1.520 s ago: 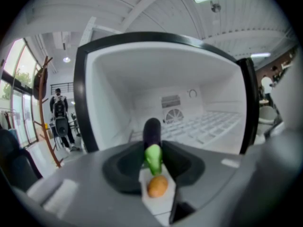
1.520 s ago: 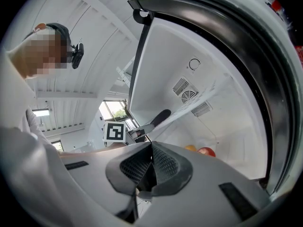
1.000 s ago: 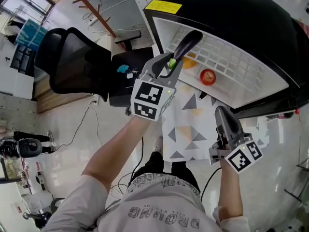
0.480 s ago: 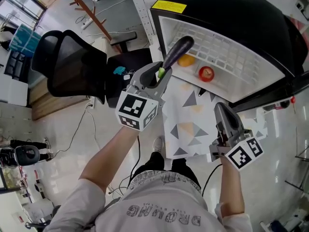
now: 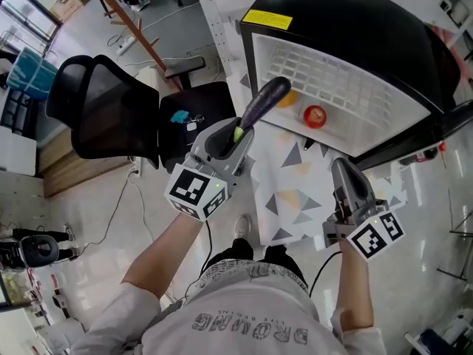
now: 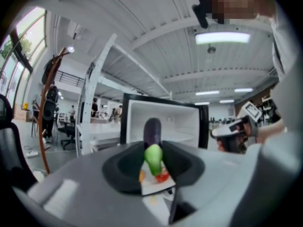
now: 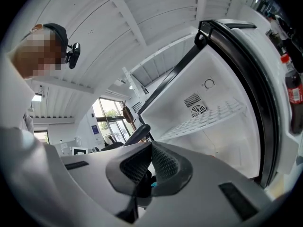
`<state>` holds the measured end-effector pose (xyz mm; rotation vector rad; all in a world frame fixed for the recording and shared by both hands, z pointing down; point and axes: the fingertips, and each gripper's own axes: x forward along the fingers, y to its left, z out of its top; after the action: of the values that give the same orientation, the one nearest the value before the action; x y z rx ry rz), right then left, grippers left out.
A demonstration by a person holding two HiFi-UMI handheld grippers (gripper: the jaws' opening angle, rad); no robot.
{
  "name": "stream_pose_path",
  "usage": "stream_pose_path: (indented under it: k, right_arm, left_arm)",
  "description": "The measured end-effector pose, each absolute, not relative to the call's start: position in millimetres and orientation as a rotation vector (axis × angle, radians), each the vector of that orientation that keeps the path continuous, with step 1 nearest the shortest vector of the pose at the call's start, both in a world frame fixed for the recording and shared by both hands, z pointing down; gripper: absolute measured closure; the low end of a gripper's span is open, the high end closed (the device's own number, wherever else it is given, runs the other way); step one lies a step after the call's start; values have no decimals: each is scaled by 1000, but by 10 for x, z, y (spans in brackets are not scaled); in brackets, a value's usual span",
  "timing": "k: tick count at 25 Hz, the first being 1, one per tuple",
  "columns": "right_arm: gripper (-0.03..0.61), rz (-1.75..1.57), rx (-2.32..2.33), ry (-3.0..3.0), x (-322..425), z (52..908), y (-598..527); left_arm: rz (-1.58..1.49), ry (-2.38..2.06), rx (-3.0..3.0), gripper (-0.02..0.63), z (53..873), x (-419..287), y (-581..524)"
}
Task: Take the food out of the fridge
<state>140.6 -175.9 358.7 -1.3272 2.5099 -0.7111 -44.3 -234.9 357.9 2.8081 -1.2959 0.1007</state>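
Observation:
My left gripper [image 5: 238, 133] is shut on a dark purple eggplant [image 5: 264, 100] at its green stem end, and holds it level in front of the open fridge [image 5: 355, 21]. In the left gripper view the eggplant [image 6: 152, 132] pokes out between the jaws toward the fridge [image 6: 189, 119]. An orange fruit [image 5: 289, 97] and a red fruit [image 5: 315, 115] lie on the fridge's white wire shelf [image 5: 347, 87]. My right gripper [image 5: 342, 171] hangs shut and empty, lower right of the fridge opening; in its own view its pads [image 7: 158, 162] are pressed together.
A black office chair [image 5: 111, 109] stands to the left. A mat with a triangle pattern [image 5: 295, 191] lies on the floor before the fridge. The fridge door [image 7: 265, 93] stands open at right, with a bottle [image 7: 293, 91] in its rack.
My left gripper has drawn back from the fridge to the lower left with the eggplant in it. The right gripper has barely shifted.

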Motion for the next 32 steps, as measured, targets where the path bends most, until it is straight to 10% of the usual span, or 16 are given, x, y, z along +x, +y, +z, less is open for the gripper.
stream_pose_path:
  k: [32]
  right_arm:
    - [577, -609, -1497, 2442, 1154, 3396, -1677]
  left_arm:
    - [-36, -1025, 2885, 494, 3494, -679, -2181]
